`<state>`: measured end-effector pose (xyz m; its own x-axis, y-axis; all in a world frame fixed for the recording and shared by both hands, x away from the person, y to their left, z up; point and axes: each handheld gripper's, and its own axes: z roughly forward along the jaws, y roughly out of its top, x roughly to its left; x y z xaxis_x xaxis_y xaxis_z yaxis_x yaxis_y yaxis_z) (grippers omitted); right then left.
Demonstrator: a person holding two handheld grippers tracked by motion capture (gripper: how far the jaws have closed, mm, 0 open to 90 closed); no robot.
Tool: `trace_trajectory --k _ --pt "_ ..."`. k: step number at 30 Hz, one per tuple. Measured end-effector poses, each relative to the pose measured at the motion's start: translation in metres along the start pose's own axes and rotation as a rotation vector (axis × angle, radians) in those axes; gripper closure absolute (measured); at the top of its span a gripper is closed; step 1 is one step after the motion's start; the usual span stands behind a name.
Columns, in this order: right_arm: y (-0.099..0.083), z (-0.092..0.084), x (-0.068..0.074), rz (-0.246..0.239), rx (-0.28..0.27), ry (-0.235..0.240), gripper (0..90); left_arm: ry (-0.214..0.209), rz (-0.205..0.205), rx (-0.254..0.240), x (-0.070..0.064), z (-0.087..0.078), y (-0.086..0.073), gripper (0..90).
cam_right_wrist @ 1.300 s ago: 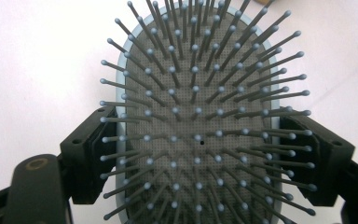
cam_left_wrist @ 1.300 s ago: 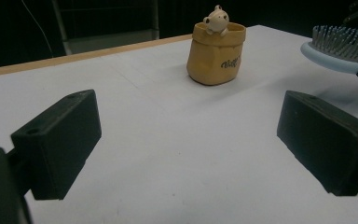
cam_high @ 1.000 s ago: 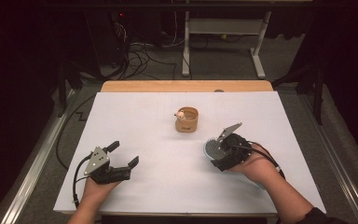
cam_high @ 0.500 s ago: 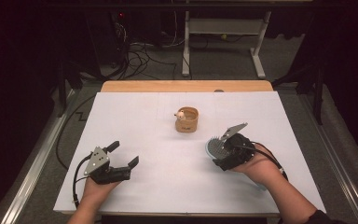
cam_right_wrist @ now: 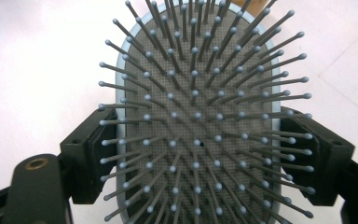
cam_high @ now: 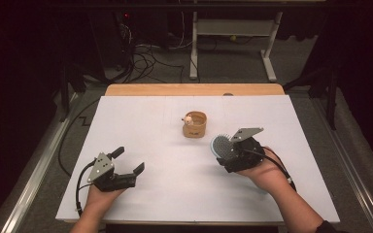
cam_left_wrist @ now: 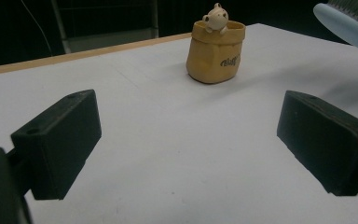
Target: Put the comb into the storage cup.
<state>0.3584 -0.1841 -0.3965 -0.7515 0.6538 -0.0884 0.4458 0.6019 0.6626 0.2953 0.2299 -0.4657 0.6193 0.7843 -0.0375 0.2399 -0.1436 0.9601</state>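
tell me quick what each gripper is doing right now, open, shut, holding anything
Left gripper: open, nothing between its jaws, low over the table.
Right gripper: shut on the hairbrush, jaws clamping the sides of its head.

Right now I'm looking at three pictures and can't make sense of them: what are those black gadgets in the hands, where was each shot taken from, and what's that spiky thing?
No robot here: a person sits at a white table and holds a hand-operated gripper in each hand. Each gripper has two black jaws that pinch like tongs.

The high view comes from a camera above the person, looking down at the table. The other two come from small cameras mounted on the grippers, looking out along the jaws.

On the table stands a small tan pot shaped like a sack, with a little animal figure peeking over its rim.

The left gripper rests near the table's front edge, jaws apart and empty. The right gripper holds the spiky thing: a pale blue hairbrush, its head clamped between the jaws, bristles facing the camera.
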Motion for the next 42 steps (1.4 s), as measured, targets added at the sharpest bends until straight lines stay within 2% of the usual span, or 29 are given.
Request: trace_trajectory --k 6,11,13,14,16,20,25,32,33,39,42 --pt "0.002 0.0 0.002 0.004 -0.078 -0.02 20.6 0.004 -0.004 0.002 0.001 -0.001 0.0 6.9" --pt "0.002 -0.001 0.004 0.005 -0.167 -0.035 20.6 0.005 -0.009 0.004 0.001 -0.001 0.0 6.7" --pt "0.002 -0.001 0.004 0.006 -0.173 -0.037 20.6 0.006 -0.007 0.003 0.001 -0.001 0.0 6.7" --pt "0.001 -0.002 0.004 0.016 -0.198 -0.042 20.6 0.005 -0.008 0.002 0.001 -0.001 0.001 6.7" --pt "0.001 -0.002 0.004 0.017 -0.203 -0.043 20.6 0.004 -0.011 0.002 0.001 -0.001 0.001 6.7" --pt "0.001 -0.005 0.004 0.027 -0.25 -0.053 20.6 0.01 -0.018 -0.006 0.001 -0.001 0.001 8.7" --pt "0.0 -0.009 0.004 0.051 -0.318 -0.067 20.6 0.009 -0.023 0.0 0.001 -0.001 0.001 5.6" --pt "0.0 -0.012 0.005 0.064 -0.4 -0.075 20.6 0.002 -0.011 -0.013 0.0 -0.001 0.001 1.4" --pt "0.0 -0.012 0.005 0.064 -0.4 -0.075 20.6 0.003 -0.011 -0.014 0.0 -0.001 0.001 1.4" --pt "-0.002 -0.012 0.006 0.088 -0.456 -0.072 20.6 0.001 -0.013 -0.004 0.0 0.0 0.001 0.5" --pt "-0.004 -0.013 0.006 0.097 -0.485 -0.076 20.6 -0.009 -0.026 0.008 0.001 -0.001 0.002 0.8"
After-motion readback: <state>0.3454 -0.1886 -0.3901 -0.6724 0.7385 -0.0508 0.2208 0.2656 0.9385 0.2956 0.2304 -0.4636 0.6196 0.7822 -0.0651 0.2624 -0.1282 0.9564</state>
